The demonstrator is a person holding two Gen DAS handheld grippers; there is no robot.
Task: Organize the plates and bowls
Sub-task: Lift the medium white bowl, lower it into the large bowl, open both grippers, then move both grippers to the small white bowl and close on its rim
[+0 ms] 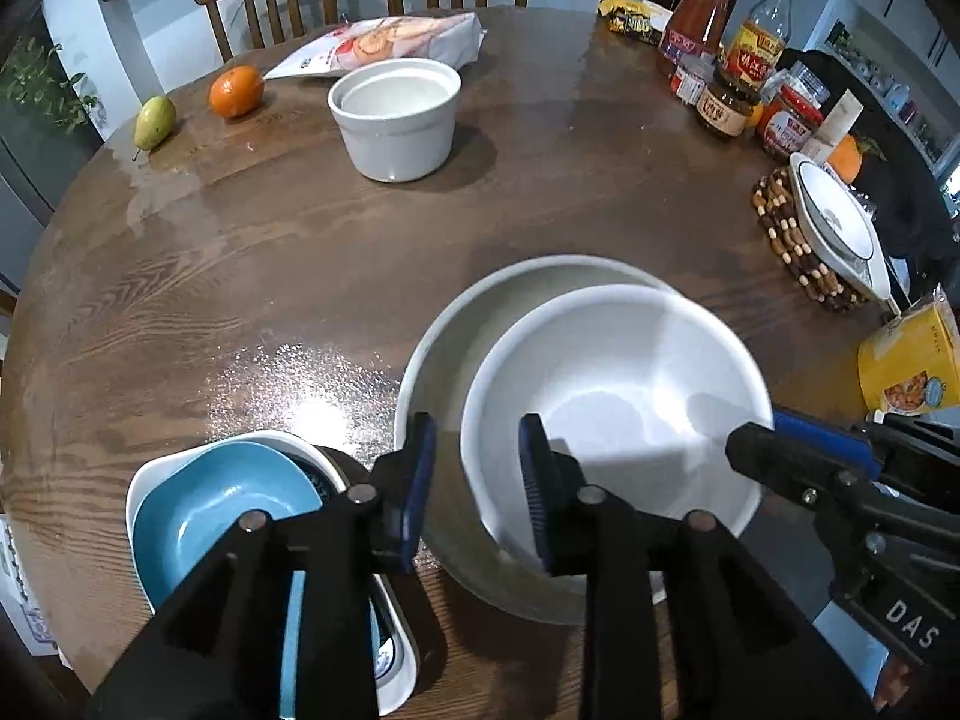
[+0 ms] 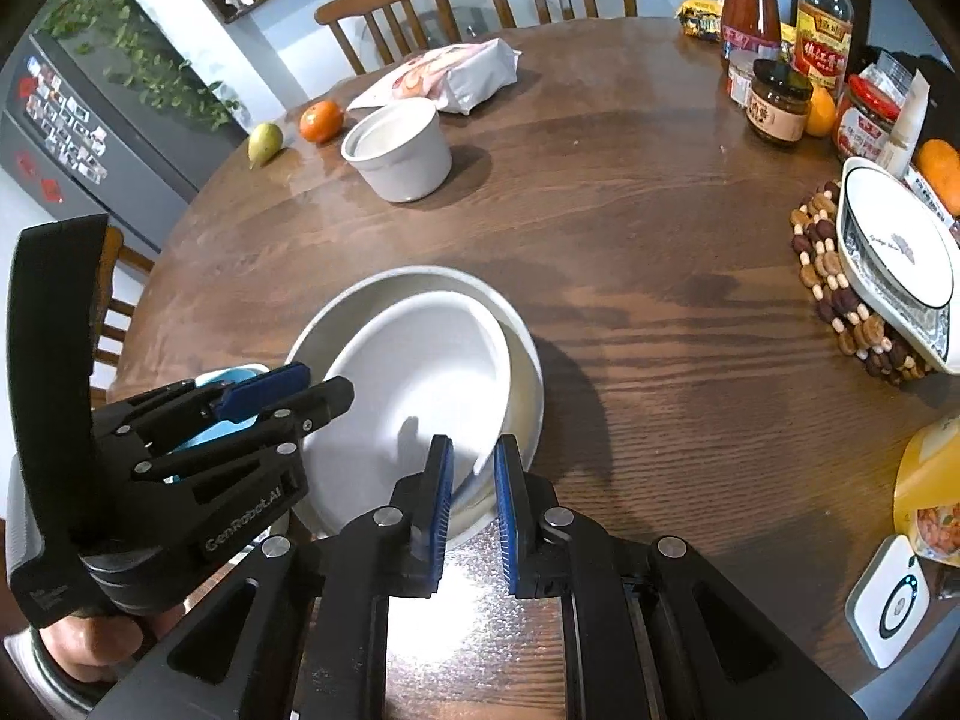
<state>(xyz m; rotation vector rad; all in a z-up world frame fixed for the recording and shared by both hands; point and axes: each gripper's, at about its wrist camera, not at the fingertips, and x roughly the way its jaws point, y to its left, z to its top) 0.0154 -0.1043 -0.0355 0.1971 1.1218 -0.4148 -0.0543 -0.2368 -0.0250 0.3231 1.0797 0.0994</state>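
A small white bowl (image 1: 618, 414) sits tilted inside a larger white bowl (image 1: 444, 330) at the near middle of the round wooden table; both show in the right wrist view, small bowl (image 2: 414, 384) in large bowl (image 2: 522, 354). My left gripper (image 1: 480, 480) is open, its jaws straddling the small bowl's near rim. My right gripper (image 2: 471, 504) is open, its jaws either side of the bowls' near rim. A blue dish (image 1: 228, 498) lies in a white dish (image 1: 144, 474) at the near left. A deep white pot (image 1: 396, 117) stands far back. A patterned plate (image 1: 837, 225) rests on a beaded trivet (image 1: 792, 240).
Bottles and jars (image 1: 729, 102) crowd the back right. An orange (image 1: 236, 91), a pear (image 1: 155, 121) and a snack bag (image 1: 384, 45) lie at the back left. A yellow package (image 1: 912, 360) sits at the right edge. Chairs (image 1: 270, 0) stand behind the table.
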